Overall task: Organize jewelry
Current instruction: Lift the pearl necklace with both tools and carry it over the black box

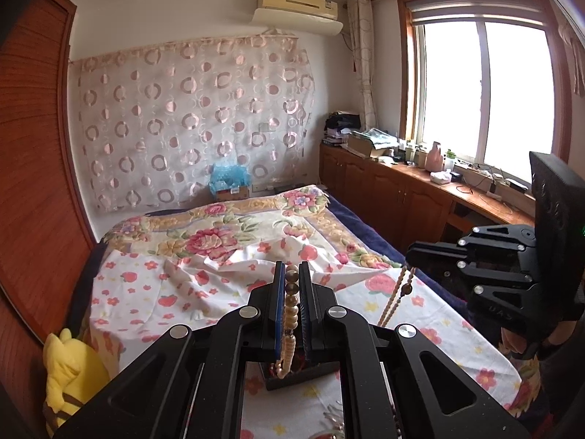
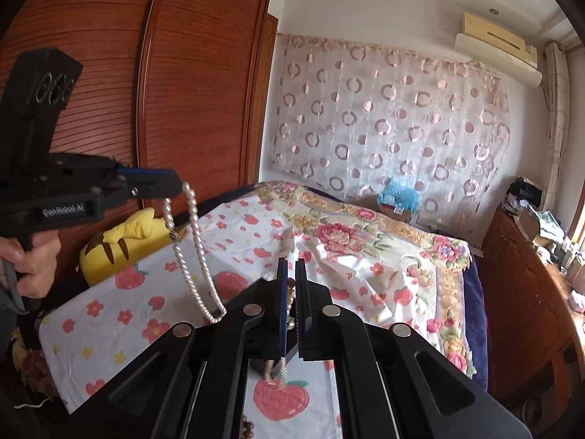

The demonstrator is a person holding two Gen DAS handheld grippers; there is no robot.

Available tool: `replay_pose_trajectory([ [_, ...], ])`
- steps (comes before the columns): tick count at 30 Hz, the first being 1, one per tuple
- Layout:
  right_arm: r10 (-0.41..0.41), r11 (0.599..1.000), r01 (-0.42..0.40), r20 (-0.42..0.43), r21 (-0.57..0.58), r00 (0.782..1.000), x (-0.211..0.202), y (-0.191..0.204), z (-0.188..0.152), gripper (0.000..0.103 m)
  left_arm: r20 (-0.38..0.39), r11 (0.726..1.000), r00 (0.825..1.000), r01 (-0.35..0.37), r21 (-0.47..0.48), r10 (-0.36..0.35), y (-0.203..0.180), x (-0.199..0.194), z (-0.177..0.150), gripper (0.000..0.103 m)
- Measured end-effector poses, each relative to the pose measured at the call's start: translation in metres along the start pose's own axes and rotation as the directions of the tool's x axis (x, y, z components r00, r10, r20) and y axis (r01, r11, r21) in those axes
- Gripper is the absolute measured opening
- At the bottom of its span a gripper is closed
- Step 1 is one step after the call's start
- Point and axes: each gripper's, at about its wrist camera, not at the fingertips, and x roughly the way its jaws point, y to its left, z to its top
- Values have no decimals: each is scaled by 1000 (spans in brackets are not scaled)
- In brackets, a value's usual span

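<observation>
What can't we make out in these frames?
1. Dark box, left wrist view: mostly behind the left gripper; contents unseen.
2. Brown bead strand, right wrist view: lower end hidden by the right gripper.
3. Bottles on the counter, left wrist view: too small to identify.

1. The left gripper is closed on a pearl necklace, whose beads run up between its two fingers.
2. Below the fingers, the strand hangs over a dark box on the flowered sheet.
3. To the right, the right gripper pinches a string of wooden beads, which dangles toward the sheet.
4. A yellow plush toy sits low on the left.
</observation>
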Motion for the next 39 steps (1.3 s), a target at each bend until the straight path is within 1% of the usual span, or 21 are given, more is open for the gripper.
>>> replay_pose_trajectory([
  [4,-7,1000,7,24,-7,1000,5,-6,16,5,2,1000,1000,7,1,-7,3,13,8,7],
  [11,5,1000,-4,43,-11,999,19,-14,37,5,-20,1000,1000,12,-12,-13,12,39,8,7],
  [14,13,1000,-13,49,-13,999,25,-16,43,5,-18,999,999,35,-32,-36,18,43,10,7],
  [17,21,1000,-20,57,-7,998,31,-21,47,5,-4,999,999,41,-22,-41,20,43,15,7],
  [21,21,1000,-21,57,-4,998,37,-23,50,5,-26,999,999,39,-15,-40,22,54,14,7],
  [23,22,1000,-22,52,1,998,41,-26,51,5,-46,999,998,34,-21,-35,26,62,8,7],
  [26,33,999,-33,37,16,999,57,-27,50,5,-71,999,997,29,-24,-31,29,71,-2,7],
  [30,52,998,-51,-7,33,999,83,-28,38,5,-117,999,993,26,-38,-30,33,84,-21,7],
  [39,46,998,-42,-106,46,993,132,-24,6,5,-183,999,983,15,-42,-23,35,97,-51,7],
])
